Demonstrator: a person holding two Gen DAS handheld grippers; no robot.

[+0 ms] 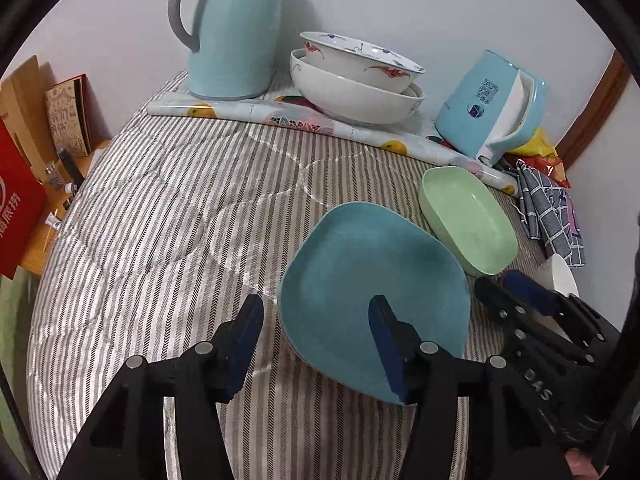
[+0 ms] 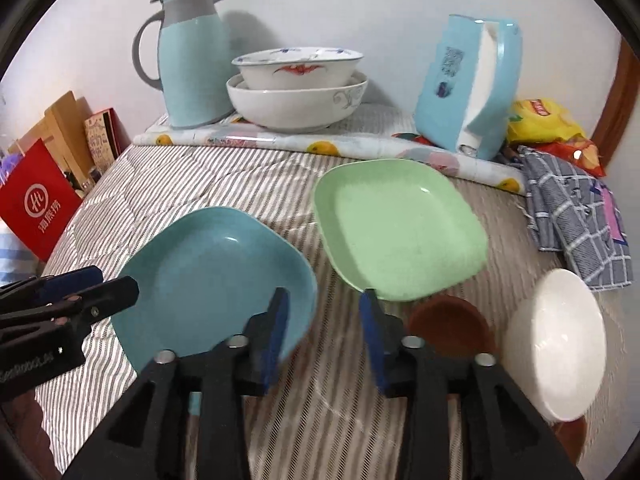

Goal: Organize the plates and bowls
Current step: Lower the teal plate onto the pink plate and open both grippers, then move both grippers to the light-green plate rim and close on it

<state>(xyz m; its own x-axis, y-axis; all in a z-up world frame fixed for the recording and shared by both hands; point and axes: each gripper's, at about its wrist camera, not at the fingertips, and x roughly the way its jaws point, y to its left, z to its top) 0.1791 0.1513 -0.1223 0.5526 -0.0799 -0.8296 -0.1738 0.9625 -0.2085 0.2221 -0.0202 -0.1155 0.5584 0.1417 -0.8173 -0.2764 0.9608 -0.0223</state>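
A blue square plate [image 1: 372,280] [image 2: 212,276] lies on the striped cloth. A green square plate [image 1: 468,220] [image 2: 400,228] lies to its right. My left gripper [image 1: 316,344] is open, its right finger over the blue plate's near edge. It also shows in the right wrist view [image 2: 92,284] at the blue plate's left edge. My right gripper [image 2: 324,332] is open and empty, low between the two plates, and shows in the left wrist view [image 1: 516,292]. A white bowl [image 2: 556,340] [image 1: 558,274] and a brown dish [image 2: 448,320] sit at the right. Two stacked white bowls [image 1: 356,80] [image 2: 296,88] stand at the back.
A light blue thermos jug [image 1: 232,32] [image 2: 192,60] and a blue kettle [image 1: 492,108] [image 2: 468,88] stand at the back on a fruit-print mat [image 1: 280,114]. A checked cloth [image 2: 572,216] and snack bags [image 2: 544,120] lie at the right. A red bag [image 2: 36,200] stands off the left edge.
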